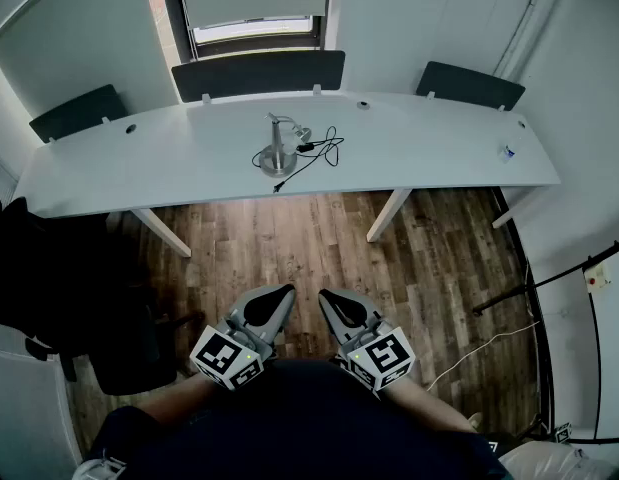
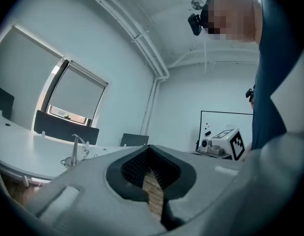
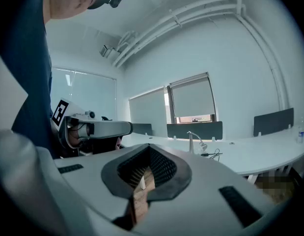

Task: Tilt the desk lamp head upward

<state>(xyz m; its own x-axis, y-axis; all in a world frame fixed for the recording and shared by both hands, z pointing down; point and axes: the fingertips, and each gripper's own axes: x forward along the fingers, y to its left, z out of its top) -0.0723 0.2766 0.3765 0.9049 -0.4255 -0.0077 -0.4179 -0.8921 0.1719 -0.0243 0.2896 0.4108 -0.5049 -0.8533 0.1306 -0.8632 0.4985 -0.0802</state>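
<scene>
A small silver desk lamp (image 1: pixel 277 148) stands on a round base in the middle of the long white desk (image 1: pixel 419 153), with its head bent down to the right and a black cable (image 1: pixel 324 149) coiled beside it. Both grippers hang far from it, close to my body above the wooden floor. My left gripper (image 1: pixel 273 306) and right gripper (image 1: pixel 338 308) are side by side, both shut and empty. The left gripper view shows the lamp (image 2: pixel 76 149) far off beyond its shut jaws. In the right gripper view the lamp (image 3: pixel 196 141) is also distant.
Three dark chair backs (image 1: pixel 259 73) line the desk's far side below a window with a blind. A black office chair (image 1: pixel 49 268) stands at my left. A small bottle (image 1: pixel 508 152) sits at the desk's right end. Cables (image 1: pixel 509 298) cross the floor at right.
</scene>
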